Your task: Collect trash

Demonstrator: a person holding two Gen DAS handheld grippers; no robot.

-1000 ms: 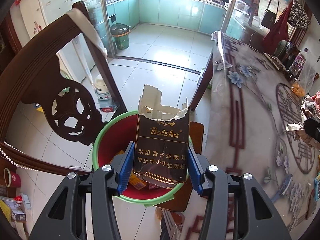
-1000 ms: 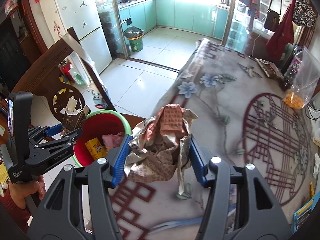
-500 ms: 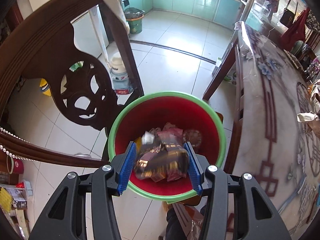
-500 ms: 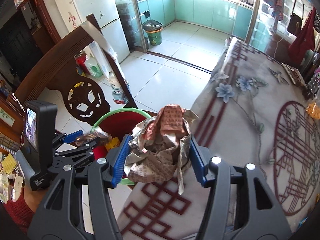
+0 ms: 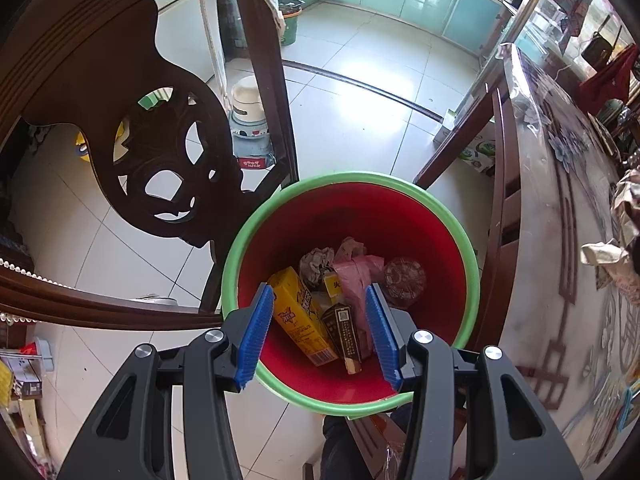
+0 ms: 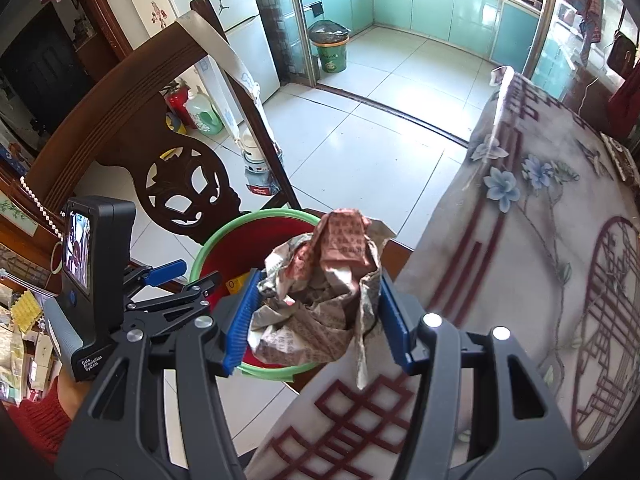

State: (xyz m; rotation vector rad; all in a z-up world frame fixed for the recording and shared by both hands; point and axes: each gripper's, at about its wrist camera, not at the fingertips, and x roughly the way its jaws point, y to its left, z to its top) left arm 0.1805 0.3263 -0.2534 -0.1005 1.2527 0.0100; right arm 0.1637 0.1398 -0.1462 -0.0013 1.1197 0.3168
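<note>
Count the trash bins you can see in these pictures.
2. A red bin with a green rim stands by the chair, under both grippers; a green bin stands at the kitchen doorway. Others may be hidden.

Lighting: bright daylight from upper-right kitchen windows; glare on floor tiles (image 5: pixel 360 120). Strong fisheye bending, dark vignetted corners; focus sharp.
</note>
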